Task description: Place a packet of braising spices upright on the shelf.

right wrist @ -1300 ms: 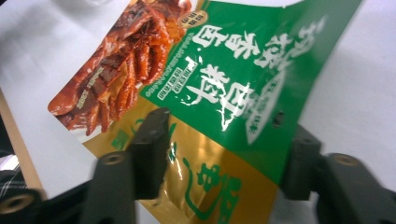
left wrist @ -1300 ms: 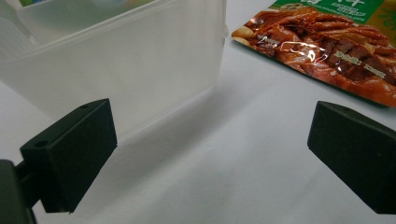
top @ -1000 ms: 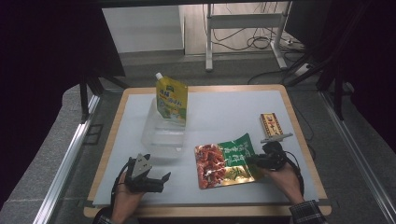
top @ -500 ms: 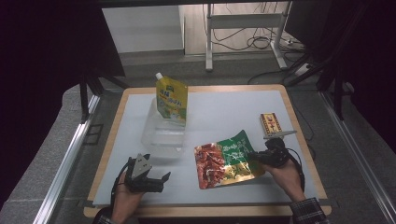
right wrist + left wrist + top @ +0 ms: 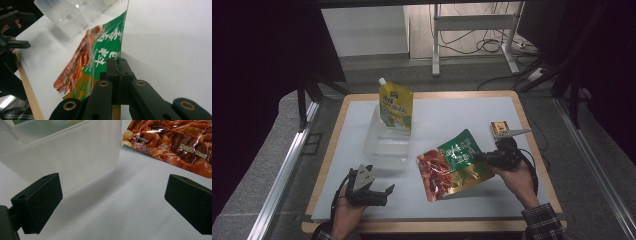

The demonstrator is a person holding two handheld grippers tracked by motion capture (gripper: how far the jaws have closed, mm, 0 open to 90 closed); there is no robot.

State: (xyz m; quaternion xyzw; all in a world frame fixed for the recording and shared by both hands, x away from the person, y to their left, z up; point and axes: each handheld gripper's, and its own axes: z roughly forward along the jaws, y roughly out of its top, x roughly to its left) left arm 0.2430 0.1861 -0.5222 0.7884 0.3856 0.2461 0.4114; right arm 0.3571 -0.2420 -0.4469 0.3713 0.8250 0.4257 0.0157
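We clenched our right gripper [image 5: 486, 157] on the snack pouch [image 5: 454, 165] at its green end, lifted beside the clear tub [image 5: 387, 142]; its long axis ran toward our left gripper [image 5: 384, 192], whose jaws stood released.

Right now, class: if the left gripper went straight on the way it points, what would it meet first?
Probably the clear plastic container, just ahead of the open left gripper; the food pouch lies off to one side.
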